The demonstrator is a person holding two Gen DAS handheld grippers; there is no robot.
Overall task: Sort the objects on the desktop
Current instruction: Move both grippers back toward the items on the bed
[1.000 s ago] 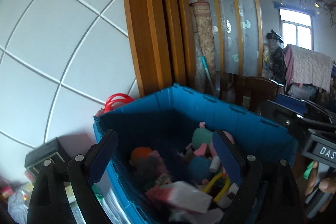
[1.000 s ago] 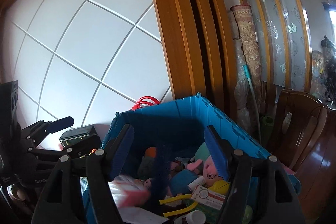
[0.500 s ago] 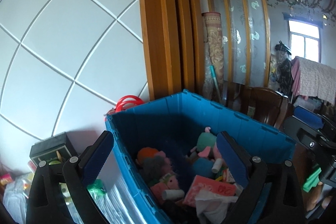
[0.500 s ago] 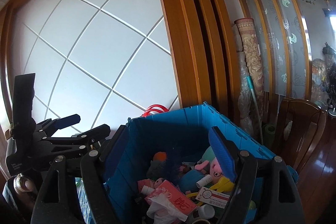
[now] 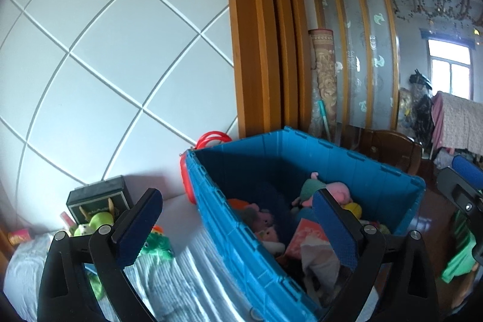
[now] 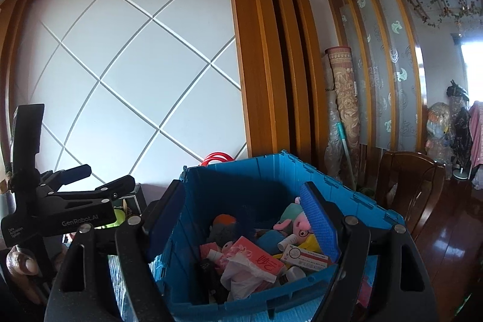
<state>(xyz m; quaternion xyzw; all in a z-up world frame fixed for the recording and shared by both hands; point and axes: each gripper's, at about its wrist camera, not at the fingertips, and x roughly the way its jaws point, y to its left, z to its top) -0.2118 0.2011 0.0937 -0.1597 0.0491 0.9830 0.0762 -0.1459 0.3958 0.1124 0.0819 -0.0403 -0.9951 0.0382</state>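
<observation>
Blue-padded, the left tongs (image 5: 238, 227) stood released and empty, their jaws having just spread wider; one pad hung over the pale striped bench (image 5: 187, 276), the other over the crate (image 5: 374, 168). The right tongs (image 6: 241, 219) were also released with nothing between them, having opened further a moment before, and both pads framed the crate's open top. A hand (image 6: 22, 263) gripped the left tool's handle at the lower left of the right view.

That blue plastic crate sat on the bench and held the sorted things in a heap: a red packet (image 6: 259, 257) with crumpled white tissue (image 6: 244, 276) on it, a white box (image 6: 306, 255), a pink pig toy (image 6: 297, 224), an orange-topped plush (image 6: 223, 221) and a yellow toy (image 5: 351, 208). Left of the crate, still out on the bench, lay a green plush (image 5: 157, 243), with a dark box (image 5: 99, 198) standing behind it by the wall. Red hoops (image 5: 212, 138) showed behind the crate's far corner.

Beyond rose a white panelled wall (image 5: 105, 65), wooden slats (image 6: 271, 65), a rolled rug (image 6: 344, 98) and a dark wooden chair (image 6: 410, 189).
</observation>
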